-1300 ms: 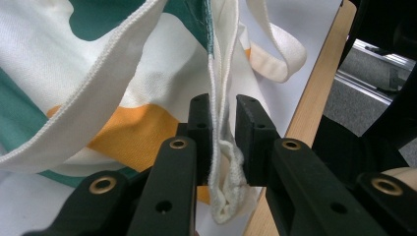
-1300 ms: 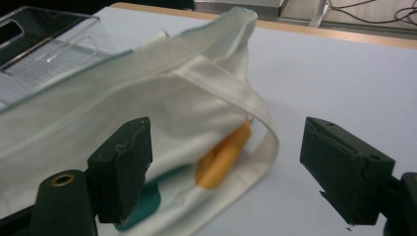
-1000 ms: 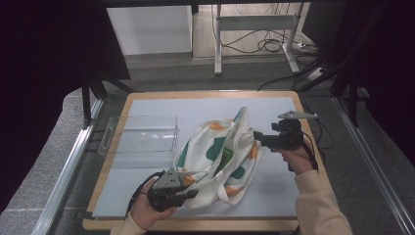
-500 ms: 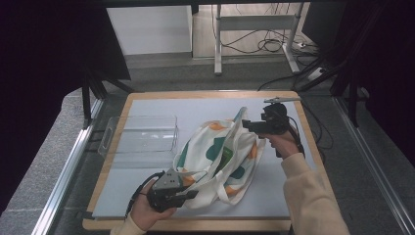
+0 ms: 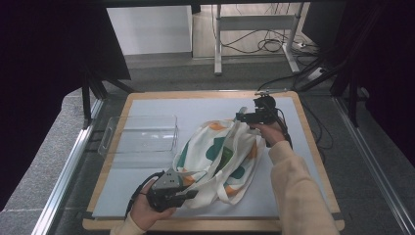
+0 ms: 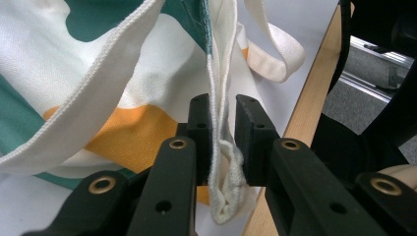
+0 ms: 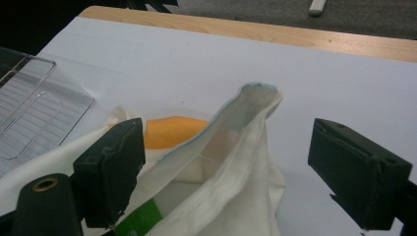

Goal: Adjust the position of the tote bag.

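High view: we see tote bag (image 5: 220, 159) on table (image 5: 313, 147), left gripper (image 5: 188, 195) at near edge, right gripper (image 5: 241, 115) at far corner. Left gripper view: fingers (image 6: 200, 129) clenched on bag hem. Right gripper view: fingers (image 7: 114, 167) released wide, raised bag corner (image 7: 255, 98) between, untouched.

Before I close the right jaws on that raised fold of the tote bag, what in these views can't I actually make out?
- Inside of the tote bag: hidden by its own cloth; the right gripper view shows a green edge in the opening, cut off by the frame.
- Left gripper: pinches a bunched hem; the layer count is hidden between the pads.
- Right gripper: jaws open astride the fold; whether the left pad touches cloth is unclear.
- Clear tray: contents too faint, high view.
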`<state>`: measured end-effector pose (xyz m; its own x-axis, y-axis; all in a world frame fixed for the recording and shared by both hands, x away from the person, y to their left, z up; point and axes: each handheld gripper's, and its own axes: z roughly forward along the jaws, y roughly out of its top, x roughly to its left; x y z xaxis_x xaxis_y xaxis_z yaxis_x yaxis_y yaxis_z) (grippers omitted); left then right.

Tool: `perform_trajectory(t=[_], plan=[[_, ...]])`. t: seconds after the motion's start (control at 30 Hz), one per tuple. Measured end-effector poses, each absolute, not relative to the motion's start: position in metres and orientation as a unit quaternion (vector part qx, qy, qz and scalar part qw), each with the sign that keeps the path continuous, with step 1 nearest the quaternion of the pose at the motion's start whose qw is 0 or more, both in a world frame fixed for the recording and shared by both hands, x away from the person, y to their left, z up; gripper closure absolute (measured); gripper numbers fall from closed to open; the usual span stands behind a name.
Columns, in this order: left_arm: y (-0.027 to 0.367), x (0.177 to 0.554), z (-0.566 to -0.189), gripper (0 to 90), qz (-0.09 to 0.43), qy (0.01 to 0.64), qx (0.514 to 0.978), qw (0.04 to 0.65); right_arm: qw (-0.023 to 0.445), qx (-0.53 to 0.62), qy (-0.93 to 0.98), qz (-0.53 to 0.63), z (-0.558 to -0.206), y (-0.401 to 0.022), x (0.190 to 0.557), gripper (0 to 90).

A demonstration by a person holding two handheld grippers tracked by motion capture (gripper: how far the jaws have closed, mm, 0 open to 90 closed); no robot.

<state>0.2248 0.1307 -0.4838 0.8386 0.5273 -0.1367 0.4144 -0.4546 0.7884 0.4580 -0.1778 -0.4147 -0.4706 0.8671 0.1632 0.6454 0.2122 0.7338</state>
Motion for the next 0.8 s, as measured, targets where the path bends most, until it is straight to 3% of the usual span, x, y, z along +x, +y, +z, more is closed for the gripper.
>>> perform_trajectory(t=[0.5,0.8], plan=[[0.13,0.225,-0.485,78.3,0.064,0.277,0.85,0.443,0.129,0.524,0.762,0.358,-0.429,-0.166,0.485,16.9],[0.13,0.225,-0.486,78.3,0.065,0.276,0.852,0.44,0.107,0.519,0.776,0.343,-0.438,-0.162,0.491,31.4]])
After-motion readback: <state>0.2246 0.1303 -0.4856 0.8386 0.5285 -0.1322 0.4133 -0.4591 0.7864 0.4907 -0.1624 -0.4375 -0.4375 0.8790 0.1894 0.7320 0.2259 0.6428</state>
